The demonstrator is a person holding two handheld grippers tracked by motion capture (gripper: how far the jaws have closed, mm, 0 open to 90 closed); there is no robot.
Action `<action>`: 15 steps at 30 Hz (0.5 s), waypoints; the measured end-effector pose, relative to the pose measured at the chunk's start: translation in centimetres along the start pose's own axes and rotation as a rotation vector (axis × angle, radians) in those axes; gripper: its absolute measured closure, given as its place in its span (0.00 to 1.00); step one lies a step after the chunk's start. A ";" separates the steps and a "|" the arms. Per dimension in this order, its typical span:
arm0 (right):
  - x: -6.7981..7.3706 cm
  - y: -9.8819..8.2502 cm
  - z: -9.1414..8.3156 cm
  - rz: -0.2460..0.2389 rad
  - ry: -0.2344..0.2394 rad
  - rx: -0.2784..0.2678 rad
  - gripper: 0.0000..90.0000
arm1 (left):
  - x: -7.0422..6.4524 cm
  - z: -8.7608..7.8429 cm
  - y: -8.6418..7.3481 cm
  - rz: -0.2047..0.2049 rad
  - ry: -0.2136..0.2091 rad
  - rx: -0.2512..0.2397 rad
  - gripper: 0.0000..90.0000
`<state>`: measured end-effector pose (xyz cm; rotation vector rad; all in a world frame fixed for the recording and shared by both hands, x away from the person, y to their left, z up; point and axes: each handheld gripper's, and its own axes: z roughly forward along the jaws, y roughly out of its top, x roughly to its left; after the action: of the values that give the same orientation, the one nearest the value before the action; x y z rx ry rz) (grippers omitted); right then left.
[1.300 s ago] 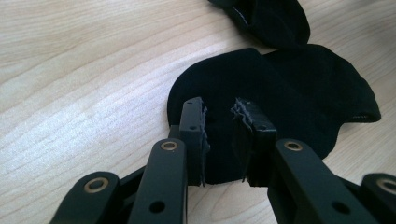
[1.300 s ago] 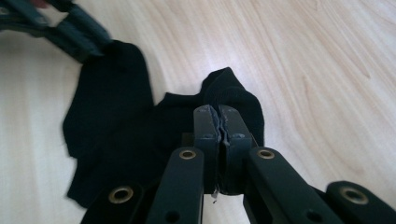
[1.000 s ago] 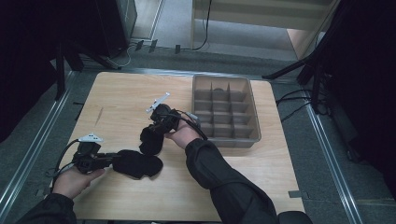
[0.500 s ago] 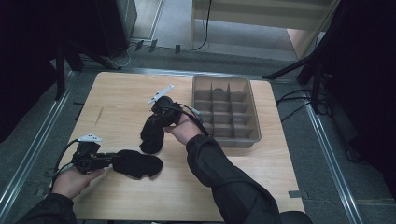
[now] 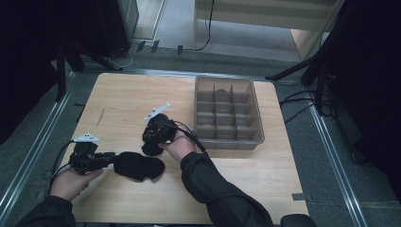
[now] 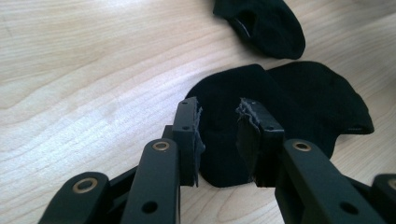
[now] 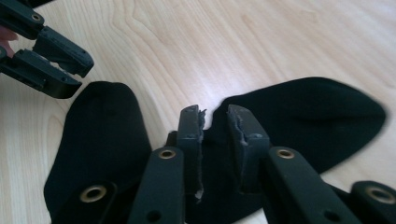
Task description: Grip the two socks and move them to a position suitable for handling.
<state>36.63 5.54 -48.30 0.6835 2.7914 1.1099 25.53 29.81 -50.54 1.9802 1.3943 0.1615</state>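
Two black socks lie on the wooden table. The larger sock (image 5: 139,165) (image 6: 280,102) (image 7: 102,135) lies flat at the front left. My left gripper (image 5: 109,158) (image 6: 219,116) sits at its left end; its jaws have just been opening and stand apart, with cloth lying between the pads. The smaller sock (image 5: 151,147) (image 6: 266,23) (image 7: 303,121) lies just behind it. My right gripper (image 5: 150,141) (image 7: 215,121) points down onto this sock. Its jaws have just been closing and now pinch the sock's edge.
A grey tray (image 5: 257,137) divided into several compartments stands on the right half of the table, right of my right hand. Bare wood stretches behind the socks and along the front edge. Dark stands and cables surround the table.
My right gripper has come down and toward the person onto the smaller sock, and its jaws have narrowed. The left hand has stayed in place.
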 end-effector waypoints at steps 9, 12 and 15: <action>1.8 -2.0 2.3 0.038 0.024 0.003 0.95 | 0.1 -0.2 0.1 0.000 0.006 -0.006 0.76; 1.5 -2.8 2.8 0.038 0.021 0.020 0.95 | 0.1 -0.1 0.1 0.000 0.004 -0.002 0.76; 1.0 -3.4 2.7 0.056 0.028 0.031 0.95 | 0.1 0.1 0.1 0.001 0.003 0.007 0.76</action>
<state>34.99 5.48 -52.48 0.7596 2.8358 1.0960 25.72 29.83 -50.59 1.9874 1.3984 0.1603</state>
